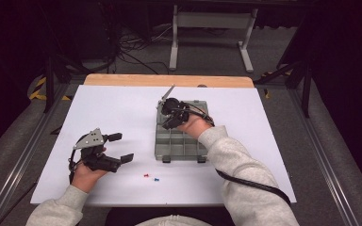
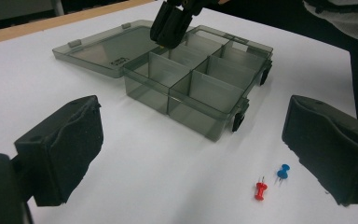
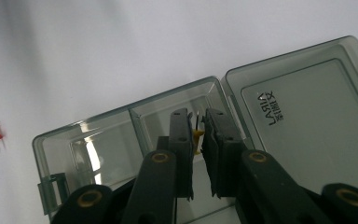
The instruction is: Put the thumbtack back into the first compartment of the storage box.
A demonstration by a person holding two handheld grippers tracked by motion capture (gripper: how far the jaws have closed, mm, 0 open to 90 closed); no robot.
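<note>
High view first: nearest the person, the left gripper [image 1: 118,148] sits low over the white table [image 1: 122,108] on a grey-sleeved forearm, jaws spread wide with nothing between them. Just ahead of it lie a red pushpin [image 2: 260,191] and a blue pushpin [image 2: 283,171], close together, near the box's front corner. Farther out, the right gripper [image 3: 197,133] tips down into a far compartment of the grey divider box [image 2: 193,100], jaws nearly together, pinching a yellow pushpin [image 3: 196,136] with its needle pointing up. Beyond, the box's lid [image 3: 307,116] lies flat and open on the table.
</note>
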